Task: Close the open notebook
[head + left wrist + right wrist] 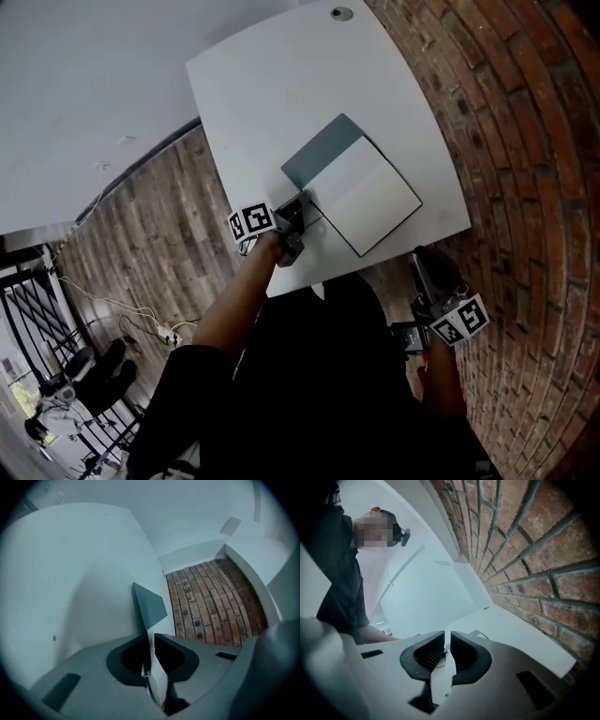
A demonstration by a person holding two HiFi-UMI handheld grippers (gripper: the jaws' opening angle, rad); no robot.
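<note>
The open notebook (364,195) lies on the white table (272,84), with its teal cover (321,150) on the left and white pages on the right. My left gripper (298,214) is at the notebook's near left corner. In the left gripper view its jaws (151,641) are pressed on a thin sheet edge, and the teal cover (150,604) stands up edge-on beyond them. My right gripper (424,264) hangs off the table's near right corner. Its jaws (447,641) are together with nothing between them.
The table's near edge (394,258) runs just below the notebook. A brick surface (525,141) lies to the right of the table and a wooden floor (159,216) to the left, with cables (141,314) on it. A round grommet (341,13) sits at the table's far edge.
</note>
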